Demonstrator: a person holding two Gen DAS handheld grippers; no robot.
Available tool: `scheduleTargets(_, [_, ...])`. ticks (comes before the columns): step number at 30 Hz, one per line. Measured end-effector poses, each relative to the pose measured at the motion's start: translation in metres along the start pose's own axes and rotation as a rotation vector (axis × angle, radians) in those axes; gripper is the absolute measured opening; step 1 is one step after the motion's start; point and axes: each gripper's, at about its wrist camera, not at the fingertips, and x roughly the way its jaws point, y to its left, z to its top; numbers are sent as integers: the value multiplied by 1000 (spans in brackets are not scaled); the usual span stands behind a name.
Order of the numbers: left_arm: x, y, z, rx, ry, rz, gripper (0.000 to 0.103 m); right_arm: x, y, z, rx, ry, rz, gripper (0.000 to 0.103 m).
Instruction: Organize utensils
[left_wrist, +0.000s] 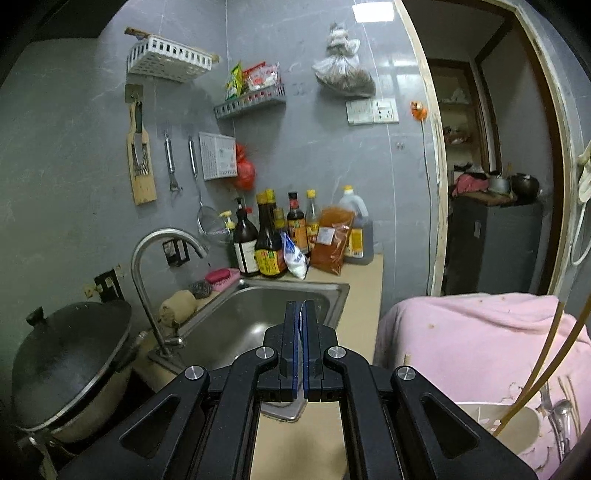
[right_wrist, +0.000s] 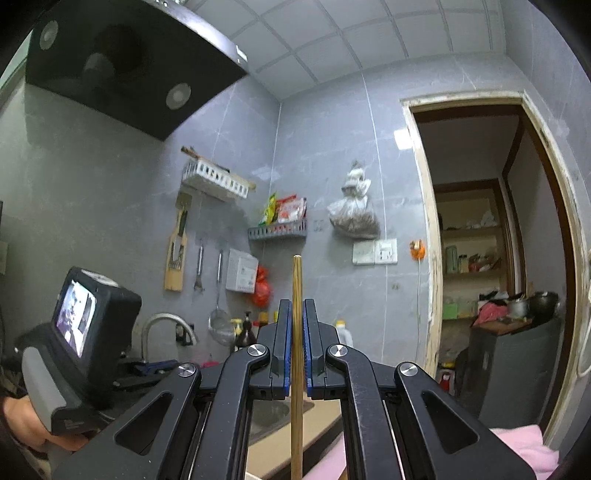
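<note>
My right gripper (right_wrist: 297, 306) is shut on a wooden chopstick (right_wrist: 296, 369) that stands upright between the pads, its tip above the fingers. The chopstick also shows in the left wrist view (left_wrist: 546, 369) as a thin curved line at the right. Below it a cream plastic utensil holder (left_wrist: 491, 421) holds metal spoons (left_wrist: 561, 417) on a pink cloth (left_wrist: 461, 332). My left gripper (left_wrist: 300, 308) is shut and empty, held over the steel sink (left_wrist: 332, 291). The left gripper body also shows at the left of the right wrist view (right_wrist: 85, 339).
A faucet (left_wrist: 147, 258), a lidded wok (left_wrist: 66, 362), sauce bottles (left_wrist: 269, 240) and a scrub brush (left_wrist: 221, 277) surround the sink. A white basket (left_wrist: 170, 59), a grater, a peeler and a strainer hang on the grey wall. A doorway (left_wrist: 491, 166) opens at the right.
</note>
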Motion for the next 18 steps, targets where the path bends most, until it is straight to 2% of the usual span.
scheduleTargets(6, [18,-17,-20,55,50,-1,0,8,-9,-27,22,73,15,3])
scheduleTargets(10, [26,-22,-30,66,119,-75,1,13,-18,-40,53,146,25,4])
scheduleTargets(12, [28,-20,-31,22,150,-124,2,13,-23,-44,64,175,33,5])
scheduleTargets(15, [30,-10,-31,-96,201,-209,3,11,-28,-48,77,198,40,7])
scheduleTargets(18, [28,-4,-26,-169,211,-253,4,8,-31,-47,83,204,41,8])
